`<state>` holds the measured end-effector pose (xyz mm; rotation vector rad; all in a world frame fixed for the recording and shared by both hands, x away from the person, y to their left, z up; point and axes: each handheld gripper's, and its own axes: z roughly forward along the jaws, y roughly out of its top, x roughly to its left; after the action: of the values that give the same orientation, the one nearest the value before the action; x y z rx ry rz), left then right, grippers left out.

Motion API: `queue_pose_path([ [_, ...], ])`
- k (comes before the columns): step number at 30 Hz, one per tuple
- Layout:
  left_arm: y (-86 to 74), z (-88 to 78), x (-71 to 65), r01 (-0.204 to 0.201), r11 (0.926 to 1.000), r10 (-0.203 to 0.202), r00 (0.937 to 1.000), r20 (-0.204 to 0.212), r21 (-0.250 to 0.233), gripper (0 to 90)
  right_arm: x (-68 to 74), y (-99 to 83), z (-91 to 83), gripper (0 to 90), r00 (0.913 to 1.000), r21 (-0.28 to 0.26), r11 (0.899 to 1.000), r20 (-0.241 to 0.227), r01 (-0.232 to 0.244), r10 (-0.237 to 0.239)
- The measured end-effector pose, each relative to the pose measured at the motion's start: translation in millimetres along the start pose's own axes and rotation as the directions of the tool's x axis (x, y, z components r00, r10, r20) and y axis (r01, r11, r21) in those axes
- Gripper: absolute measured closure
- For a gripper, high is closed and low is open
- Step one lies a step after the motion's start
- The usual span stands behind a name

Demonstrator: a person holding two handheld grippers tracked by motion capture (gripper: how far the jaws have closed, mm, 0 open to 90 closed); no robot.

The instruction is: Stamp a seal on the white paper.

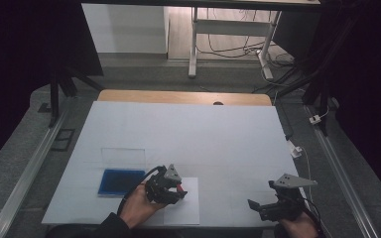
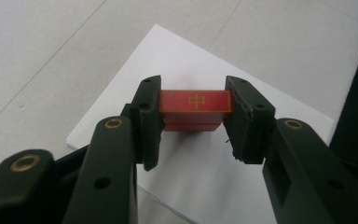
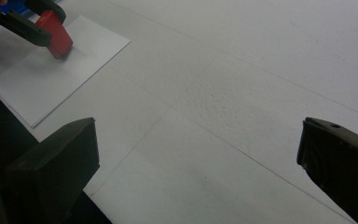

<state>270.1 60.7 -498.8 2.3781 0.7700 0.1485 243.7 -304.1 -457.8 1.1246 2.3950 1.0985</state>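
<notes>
A small red block (image 2: pixel 194 108) with a gold character on its top face sits between the jaws of my left gripper (image 2: pixel 193 116), which is shut on it just above a white sheet of paper (image 2: pixel 205 172). From above, the left gripper (image 1: pixel 178 191) is over the paper (image 1: pixel 186 208) near the table's front edge. The right gripper view catches the same red block (image 3: pixel 56 35) at its top left. My right gripper (image 1: pixel 258 206) hovers open at the front right with nothing between its jaws (image 3: pixel 196 158).
A blue pad (image 1: pixel 119 181) lies left of the paper, with a clear lid (image 1: pixel 124 157) just behind it. The white table cover (image 1: pixel 188 139) stretches back to a wooden edge (image 1: pixel 183 96). Dark stands and cables ring the table.
</notes>
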Motion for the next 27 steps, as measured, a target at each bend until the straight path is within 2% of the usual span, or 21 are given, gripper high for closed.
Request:
queue_pose_path([
  [4,-1.9,2.9,-2.1,-0.016,0.9999,0.016,0.9997,-0.017,0.006,58.7,0.1,0.1,0.0,0.0,1.0,0.003,1.0,-0.001,0.002,-0.002],
  [6,-3.6,4.0,-6.0,-0.034,0.9994,0.034,0.9986,-0.041,-0.003,58.8,0.2,0.0,0.0,0.0,1.0,0.001,1.0,-0.002,0.001,-0.001],
  [9,-8.4,4.9,-5.1,-0.015,0.9993,0.013,0.9993,-0.034,-0.035,58.9,0.5,0.2,0.3,0.0,1.0,0.008,1.0,0.0,0.005,-0.005],
  [11,-9.3,5.0,-4.7,-0.018,0.9991,0.017,0.9993,-0.032,-0.039,59.0,0.8,0.3,0.7,0.0,1.0,0.01,1.0,0.0,0.008,-0.008],
  [17,-10.7,6.0,-9.7,-0.014,0.9988,0.011,0.998,-0.062,-0.047,59.2,1.1,0.7,1.4,0.0,1.0,0.016,1.0,-0.002,0.008,-0.008],
  [19,-10.7,5.9,-8.8,-0.016,0.9988,0.013,0.9983,-0.057,-0.047,59.3,1.0,0.8,1.8,0.0,1.0,0.019,1.0,-0.003,0.007,-0.007],
  [22,-9.5,5.6,-3.9,-0.01,0.9992,0.009,0.9996,-0.026,-0.039,59.3,0.9,0.9,2.5,0.0,1.0,0.023,1.0,-0.005,0.007,-0.007],
  [27,-9.7,6.0,-7.3,-0.027,0.9989,0.025,0.9986,-0.047,-0.039,59.4,0.9,1.1,2.8,0.0,1.0,0.026,1.0,-0.004,0.006,-0.006],
])
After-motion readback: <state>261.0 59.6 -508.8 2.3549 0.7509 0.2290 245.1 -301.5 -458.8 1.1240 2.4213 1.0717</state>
